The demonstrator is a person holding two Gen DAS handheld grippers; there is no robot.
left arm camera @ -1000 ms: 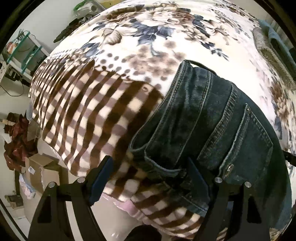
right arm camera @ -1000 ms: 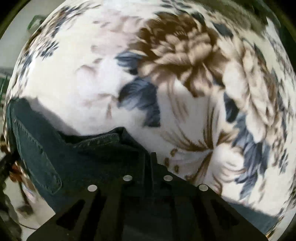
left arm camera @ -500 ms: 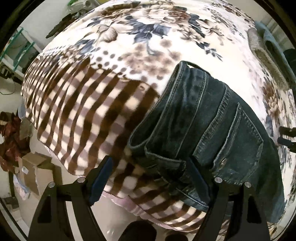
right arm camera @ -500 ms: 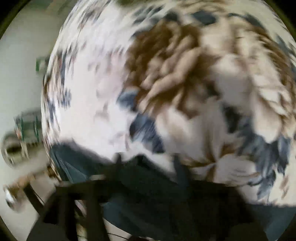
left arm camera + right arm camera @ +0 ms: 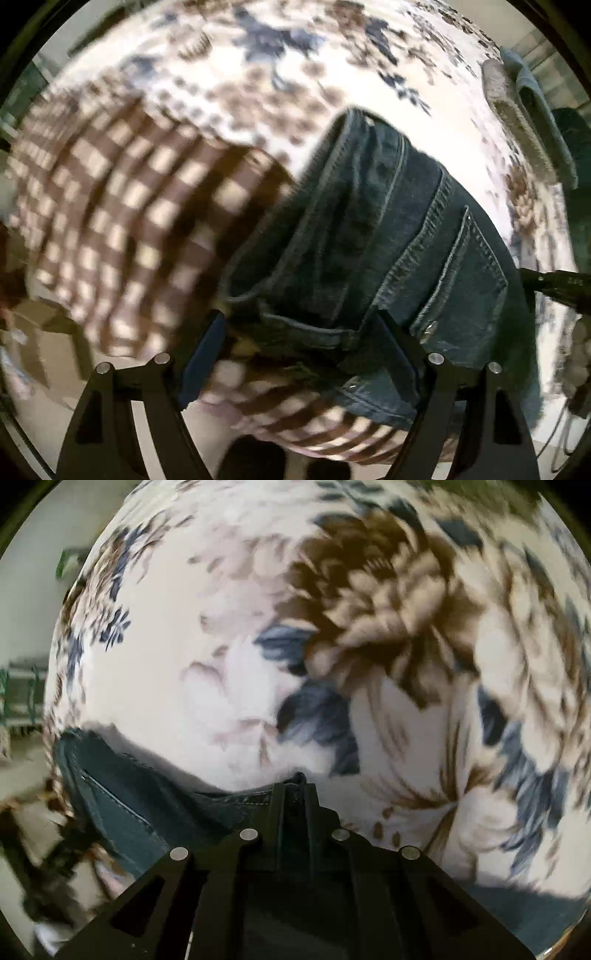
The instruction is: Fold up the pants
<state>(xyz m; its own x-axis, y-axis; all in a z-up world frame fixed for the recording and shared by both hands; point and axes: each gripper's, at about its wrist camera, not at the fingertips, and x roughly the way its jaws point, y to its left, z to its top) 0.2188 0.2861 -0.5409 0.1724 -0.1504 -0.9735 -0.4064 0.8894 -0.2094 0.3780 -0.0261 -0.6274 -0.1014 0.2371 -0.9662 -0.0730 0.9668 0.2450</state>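
Dark blue jeans (image 5: pixel 388 236) lie bunched on a floral blanket (image 5: pixel 288 77), waistband and back pocket toward me in the left wrist view. My left gripper (image 5: pixel 299 328) is open, its fingers either side of the waistband edge, not closed on it. In the right wrist view my right gripper (image 5: pixel 293 794) is shut on a fold of the jeans (image 5: pixel 147 805) and holds it just above the blanket (image 5: pixel 229 646).
The blanket's brown checked border (image 5: pixel 122 206) hangs over the bed's near edge. Cardboard boxes (image 5: pixel 44 325) sit on the floor at the left. A grey towel and blue cloth (image 5: pixel 517 99) lie at the far right. A green shelf (image 5: pixel 18 694) stands beyond the bed.
The left gripper has moved closer to the waistband, still open. The right gripper swung with the denim in it and is back near its earlier pose, still shut.
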